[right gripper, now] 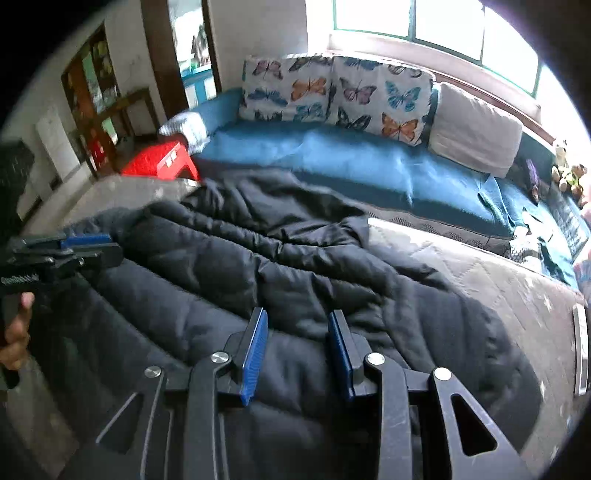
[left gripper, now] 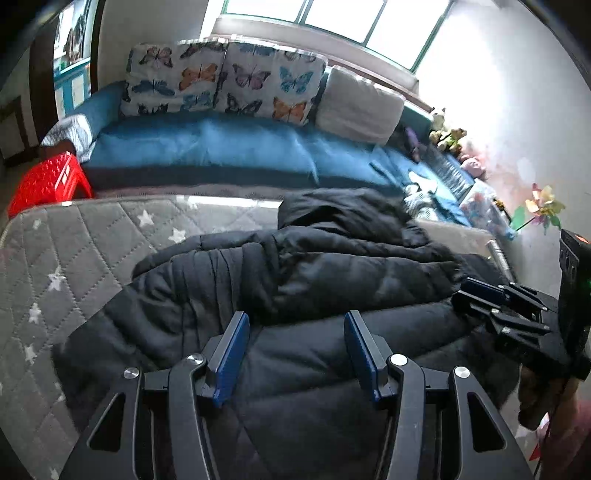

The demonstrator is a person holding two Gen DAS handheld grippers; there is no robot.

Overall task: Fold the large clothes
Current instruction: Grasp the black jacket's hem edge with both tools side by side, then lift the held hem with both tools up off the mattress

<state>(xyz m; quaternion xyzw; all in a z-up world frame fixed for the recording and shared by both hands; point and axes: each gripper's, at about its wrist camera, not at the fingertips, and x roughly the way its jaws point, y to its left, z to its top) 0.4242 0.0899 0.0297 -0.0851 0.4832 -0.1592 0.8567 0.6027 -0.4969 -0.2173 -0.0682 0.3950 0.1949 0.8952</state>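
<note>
A black padded jacket point(left gripper: 332, 280) lies crumpled on the grey mattress point(left gripper: 74, 251). Both the left gripper point(left gripper: 295, 350) and the right gripper point(right gripper: 297, 347) hover above it, fingers apart and empty.

Bright window point(right gripper: 436, 22) above a blue daybed point(left gripper: 229, 144), butterfly cushions point(left gripper: 225, 81), red plastic stool point(left gripper: 50, 181), grey star-quilted mattress point(left gripper: 66, 258), pale walls

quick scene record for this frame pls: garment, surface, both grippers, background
garment: black puffer jacket, crumpled, partly folded over itself
surface: grey quilted mattress with white stars
left gripper: open, above the jacket, nothing between the pads
right gripper: open, above the jacket, nothing between the pads
background: blue sofa, butterfly cushions, red stool
</note>
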